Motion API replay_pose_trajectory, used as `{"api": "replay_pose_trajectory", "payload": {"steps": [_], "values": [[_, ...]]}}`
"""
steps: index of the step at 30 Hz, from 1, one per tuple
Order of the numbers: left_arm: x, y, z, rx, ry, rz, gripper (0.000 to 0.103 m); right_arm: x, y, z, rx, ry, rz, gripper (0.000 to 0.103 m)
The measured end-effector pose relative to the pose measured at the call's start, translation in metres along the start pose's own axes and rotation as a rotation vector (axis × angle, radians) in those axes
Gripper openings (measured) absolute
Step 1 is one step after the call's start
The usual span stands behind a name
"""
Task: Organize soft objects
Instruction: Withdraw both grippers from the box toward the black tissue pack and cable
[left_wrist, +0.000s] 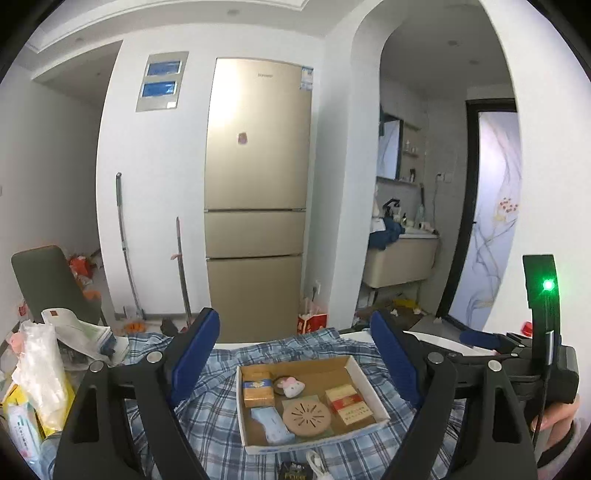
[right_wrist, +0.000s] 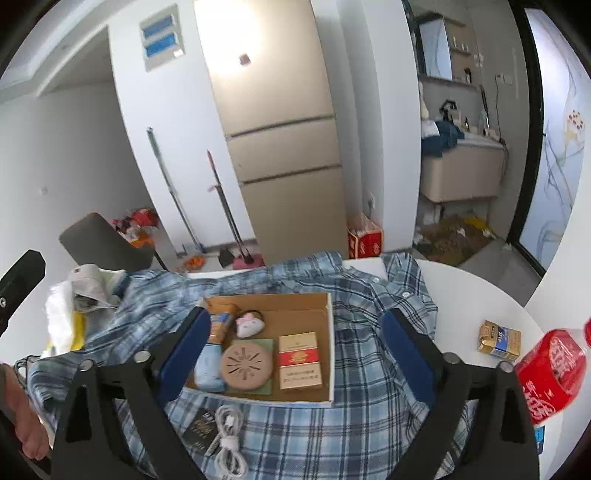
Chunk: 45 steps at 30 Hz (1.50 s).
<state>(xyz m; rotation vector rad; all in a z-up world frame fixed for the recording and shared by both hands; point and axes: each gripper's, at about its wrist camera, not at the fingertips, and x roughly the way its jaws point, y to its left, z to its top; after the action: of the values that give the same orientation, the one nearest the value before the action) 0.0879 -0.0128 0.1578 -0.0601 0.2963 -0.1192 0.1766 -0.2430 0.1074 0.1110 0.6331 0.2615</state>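
Note:
A blue plaid shirt (left_wrist: 207, 417) (right_wrist: 369, 369) lies spread over the white table. On it stands a shallow cardboard box (left_wrist: 364, 376) (right_wrist: 328, 325) holding a small white-and-pink plush (left_wrist: 293, 386) (right_wrist: 250, 324), a tissue pack (left_wrist: 271, 424) (right_wrist: 208, 365), a round brown disc (left_wrist: 306, 416) (right_wrist: 246, 367) and cartons. My left gripper (left_wrist: 295, 343) is open and empty, held above the box. My right gripper (right_wrist: 295, 336) is open and empty, also above the box. The right gripper's body also shows at the right edge of the left wrist view (left_wrist: 517, 354).
A white cable (right_wrist: 229, 432) and a dark packet (right_wrist: 201, 430) lie on the shirt in front of the box. A pile of bags and paper (left_wrist: 40, 369) sits at the left. A small carton (right_wrist: 498, 339) and a red-labelled bottle (right_wrist: 550, 373) stand at the right. Table edge (right_wrist: 480, 280) curves behind.

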Motion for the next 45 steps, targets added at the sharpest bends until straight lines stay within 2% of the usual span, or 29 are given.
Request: {"api": "replay_pose_trajectory", "payload": {"steps": [1, 4, 9, 16, 24, 32, 34, 37, 40, 45], "values": [[-0.01, -0.001, -0.002, 0.006, -0.01, -0.007, 0.088, -0.008, 0.003, -0.002, -0.004, -0.02, 0.017, 0.099], [-0.03, -0.006, -0.011, 0.054, -0.038, -0.003, 0.103, -0.03, 0.011, -0.01, -0.023, -0.08, 0.074, 0.103], [-0.051, -0.015, -0.034, 0.109, -0.08, 0.04, 0.103, -0.048, 0.02, -0.029, -0.054, -0.145, 0.105, 0.103], [-0.051, 0.009, -0.074, 0.015, -0.071, 0.034, 0.103, -0.044, 0.026, -0.052, -0.083, -0.137, 0.083, 0.103], [-0.031, 0.034, -0.116, -0.043, -0.026, 0.048, 0.103, -0.019, 0.02, -0.077, -0.058, -0.109, 0.106, 0.103], [0.004, 0.041, -0.164, -0.011, 0.045, 0.086, 0.103, 0.015, 0.028, -0.107, -0.113, -0.081, 0.129, 0.102], [0.007, 0.042, -0.167, -0.015, 0.055, 0.081, 0.103, 0.022, 0.029, -0.112, -0.127, -0.068, 0.099, 0.093], [0.01, 0.042, -0.17, -0.014, 0.061, 0.091, 0.103, 0.035, 0.031, -0.118, -0.167, -0.021, 0.096, 0.086], [0.012, 0.041, -0.172, -0.006, 0.068, 0.093, 0.103, 0.043, 0.035, -0.125, -0.208, 0.01, 0.083, 0.086], [0.018, 0.044, -0.172, -0.02, 0.103, 0.099, 0.103, 0.057, 0.045, -0.136, -0.236, 0.125, 0.16, 0.086]]}}
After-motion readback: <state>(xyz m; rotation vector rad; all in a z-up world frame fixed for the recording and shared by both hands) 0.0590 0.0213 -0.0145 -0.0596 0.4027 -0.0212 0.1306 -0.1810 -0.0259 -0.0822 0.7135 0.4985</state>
